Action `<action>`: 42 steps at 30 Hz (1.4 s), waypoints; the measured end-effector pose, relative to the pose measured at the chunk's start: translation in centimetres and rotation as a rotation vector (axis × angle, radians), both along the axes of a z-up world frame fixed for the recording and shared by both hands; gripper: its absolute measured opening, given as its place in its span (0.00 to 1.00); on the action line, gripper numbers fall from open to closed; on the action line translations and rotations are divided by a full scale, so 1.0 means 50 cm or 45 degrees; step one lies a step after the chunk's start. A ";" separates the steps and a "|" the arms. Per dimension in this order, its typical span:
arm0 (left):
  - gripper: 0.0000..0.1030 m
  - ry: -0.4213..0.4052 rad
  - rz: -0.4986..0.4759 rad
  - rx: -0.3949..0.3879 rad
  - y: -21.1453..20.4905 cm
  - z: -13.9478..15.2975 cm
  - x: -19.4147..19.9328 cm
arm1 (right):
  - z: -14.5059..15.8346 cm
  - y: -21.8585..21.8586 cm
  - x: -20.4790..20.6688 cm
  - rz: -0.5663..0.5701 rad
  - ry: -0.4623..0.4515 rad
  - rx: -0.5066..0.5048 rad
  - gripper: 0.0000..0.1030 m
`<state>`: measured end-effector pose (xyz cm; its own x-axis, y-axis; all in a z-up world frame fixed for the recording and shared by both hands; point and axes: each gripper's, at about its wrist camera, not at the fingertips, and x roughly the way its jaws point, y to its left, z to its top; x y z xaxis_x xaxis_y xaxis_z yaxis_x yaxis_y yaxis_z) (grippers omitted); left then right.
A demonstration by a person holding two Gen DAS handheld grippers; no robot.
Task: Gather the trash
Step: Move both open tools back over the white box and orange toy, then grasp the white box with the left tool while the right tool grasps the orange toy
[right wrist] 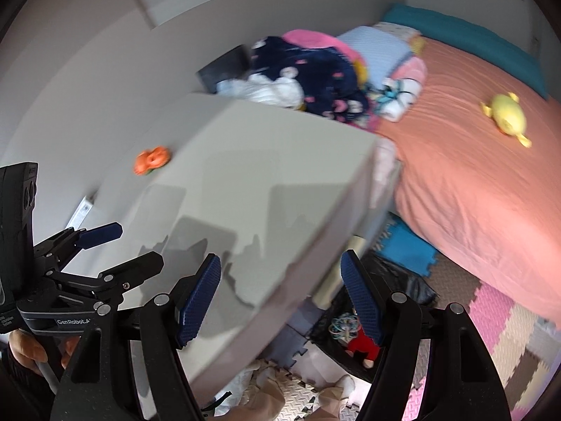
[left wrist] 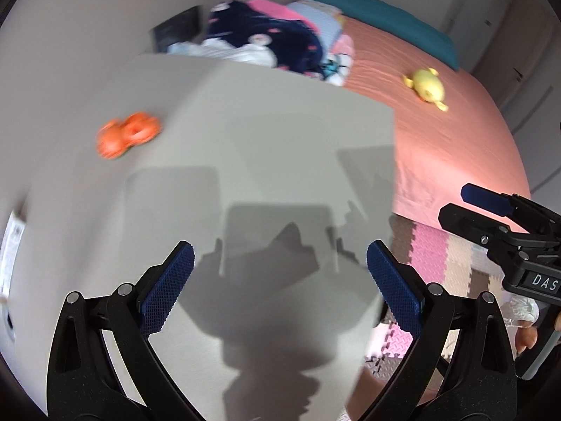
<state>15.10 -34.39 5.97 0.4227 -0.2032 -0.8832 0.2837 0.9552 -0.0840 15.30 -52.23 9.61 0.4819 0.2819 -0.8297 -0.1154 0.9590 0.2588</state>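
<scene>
While both my grippers hang released, holding nothing, left gripper (left wrist: pixel 280 277) should reach orange scrap (left wrist: pixel 128 134) on surface (left wrist: pixel 273 147); right gripper (right wrist: pixel 280 296) stays clear.

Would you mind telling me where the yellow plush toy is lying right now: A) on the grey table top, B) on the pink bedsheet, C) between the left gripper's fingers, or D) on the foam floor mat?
B: the yellow plush toy lies on the pink bedsheet, apart from both open grippers.
</scene>
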 end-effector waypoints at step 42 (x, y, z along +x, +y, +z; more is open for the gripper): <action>0.92 0.210 -0.040 0.363 0.637 -0.028 0.116 | -0.047 0.553 0.286 0.822 -0.035 -0.383 0.70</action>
<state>20.89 -2.56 4.55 0.2670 0.0516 -0.9623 0.3182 0.9378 0.1386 29.61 -24.59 7.24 0.3176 0.2789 -0.9063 -0.6871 0.7263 -0.0173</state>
